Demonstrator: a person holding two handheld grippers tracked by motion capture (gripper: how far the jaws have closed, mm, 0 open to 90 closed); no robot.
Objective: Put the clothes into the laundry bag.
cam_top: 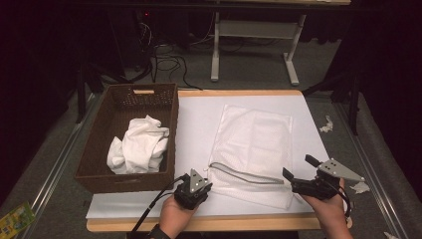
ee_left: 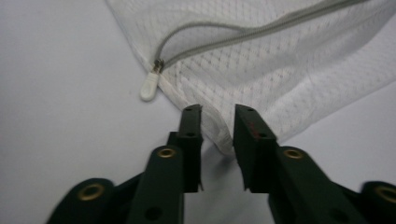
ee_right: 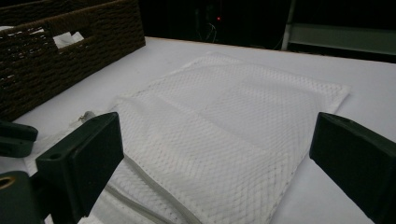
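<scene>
A white mesh laundry bag [cam_top: 254, 144] lies flat on the white table top [cam_top: 199, 114], its grey zipper [cam_top: 244, 175] partly undone along the near end. My left gripper [cam_top: 204, 185] sits at the bag's near left corner. In the left gripper view its jaws [ee_left: 217, 119] stand a little apart with that corner of the bag [ee_left: 280, 79] between them, not pinched. The white zipper pull [ee_left: 148, 86] lies just left of them. My right gripper [cam_top: 298, 168] hovers wide open at the near right corner, and its jaws [ee_right: 217, 163] frame the bag [ee_right: 224, 126].
A brown wicker basket [cam_top: 99, 144] holding crumpled white cloth [cam_top: 139, 144] stands along the table's left side, close to the bag. Paper scraps [cam_top: 326, 124] lie off the right edge. Beyond the table are a white table frame [cam_top: 215, 50] and floor cables [cam_top: 169, 64].
</scene>
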